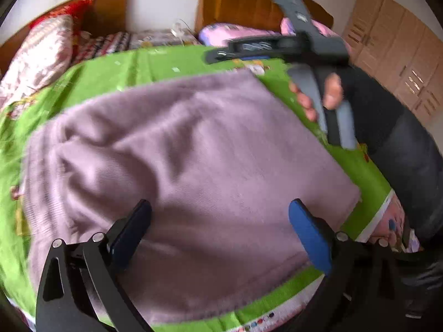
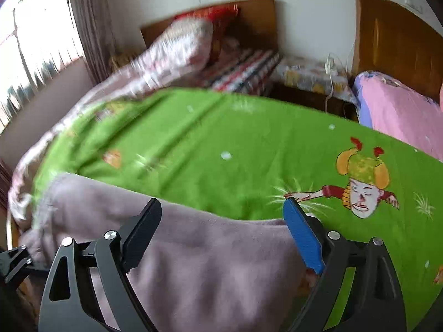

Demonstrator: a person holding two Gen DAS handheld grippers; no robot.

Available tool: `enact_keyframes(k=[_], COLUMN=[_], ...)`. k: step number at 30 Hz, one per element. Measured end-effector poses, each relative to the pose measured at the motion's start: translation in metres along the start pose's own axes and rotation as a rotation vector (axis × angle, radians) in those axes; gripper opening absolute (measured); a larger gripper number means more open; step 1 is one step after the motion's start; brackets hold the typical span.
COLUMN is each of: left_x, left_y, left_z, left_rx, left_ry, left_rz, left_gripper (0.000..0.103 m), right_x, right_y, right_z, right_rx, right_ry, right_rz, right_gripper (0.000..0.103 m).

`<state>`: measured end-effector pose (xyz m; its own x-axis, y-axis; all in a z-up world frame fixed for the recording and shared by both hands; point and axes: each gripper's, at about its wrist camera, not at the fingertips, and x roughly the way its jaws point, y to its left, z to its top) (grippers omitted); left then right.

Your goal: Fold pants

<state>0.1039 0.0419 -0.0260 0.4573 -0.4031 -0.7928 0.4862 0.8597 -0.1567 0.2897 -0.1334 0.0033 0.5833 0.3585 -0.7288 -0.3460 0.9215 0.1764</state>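
The pants (image 1: 193, 171), a soft mauve garment, lie in a broad, roughly squared slab on the green bed cover (image 1: 166, 63), near the edge of the bed where the person stands. By their compact shape they look already folded at least once, with shallow creases across the top, so the step in hand seems to be a release between folds. The left gripper (image 1: 220, 235) hangs over the near part of the cloth with its jaws wide apart and nothing between the pads. The right gripper (image 2: 223, 235) is likewise spread wide and empty, above the far edge of the pants where they meet the green cover; the left wrist view shows the hand (image 1: 318, 96) that carries it. The next move, as I judge it, calls for both grippers to come down on one edge, pinch every layer together and carry it over evenly. Little stands in the way: the cover beside the pants is bare but for its cartoon print (image 2: 360, 182). A pile of flowered bedding (image 2: 171, 55), a bedside table (image 2: 313, 80) with a cable, and a pink bed (image 2: 398, 110) are well apart.
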Motion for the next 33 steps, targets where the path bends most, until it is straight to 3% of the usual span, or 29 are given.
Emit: enact_keyframes(k=[3, 5, 8, 12, 13, 16, 19, 22, 25, 28, 31, 32, 33], left_x=[-0.026, -0.028, -0.007, 0.001, 0.002, 0.001, 0.000, 0.001, 0.002, 0.002, -0.006, -0.013, -0.031], left_y=[0.011, 0.026, 0.048, 0.039, 0.038, 0.038, 0.038, 0.039, 0.038, 0.037, 0.034, 0.034, 0.035], left_z=[0.003, 0.004, -0.004, -0.011, -0.011, -0.014, -0.018, -0.019, -0.020, -0.022, -0.023, -0.022, -0.018], left_rx=[-0.036, -0.054, -0.084, -0.014, -0.014, -0.013, -0.012, -0.009, -0.008, 0.005, 0.005, -0.013, -0.049], left_ry=[-0.082, -0.083, -0.006, -0.016, -0.018, -0.026, -0.033, -0.041, -0.046, -0.055, -0.068, -0.082, -0.138], left_rz=[0.048, 0.110, 0.174, 0.238, 0.246, 0.250, 0.246, 0.252, 0.261, 0.265, 0.267, 0.251, 0.172], left_gripper=[0.101, 0.101, 0.101, 0.101, 0.101, 0.101, 0.101, 0.101, 0.101, 0.101, 0.101, 0.101, 0.101], right_x=[-0.037, -0.063, -0.078, -0.066, -0.069, -0.074, -0.089, -0.103, -0.092, -0.095, -0.104, -0.110, -0.116], right_y=[0.020, 0.035, 0.053, 0.068, 0.068, 0.055, 0.062, 0.077, 0.088, 0.080, 0.079, 0.082, 0.085], right_z=[-0.012, -0.036, -0.080, -0.124, -0.130, -0.135, -0.133, -0.138, -0.156, -0.161, -0.158, -0.155, -0.152], right_rx=[-0.049, -0.079, -0.114, -0.184, -0.167, -0.085, -0.129, -0.163, -0.192, -0.104, -0.105, -0.118, -0.125], right_ry=[-0.059, -0.090, -0.053, 0.055, 0.034, 0.047, 0.022, -0.013, 0.050, 0.047, 0.066, 0.058, 0.040], right_rz=[0.001, -0.016, -0.046, -0.123, -0.124, -0.095, -0.163, -0.125, -0.093, -0.061, -0.086, -0.098, -0.093], right_gripper=[0.087, 0.087, 0.087, 0.087, 0.087, 0.088, 0.088, 0.088, 0.088, 0.088, 0.088, 0.088, 0.088])
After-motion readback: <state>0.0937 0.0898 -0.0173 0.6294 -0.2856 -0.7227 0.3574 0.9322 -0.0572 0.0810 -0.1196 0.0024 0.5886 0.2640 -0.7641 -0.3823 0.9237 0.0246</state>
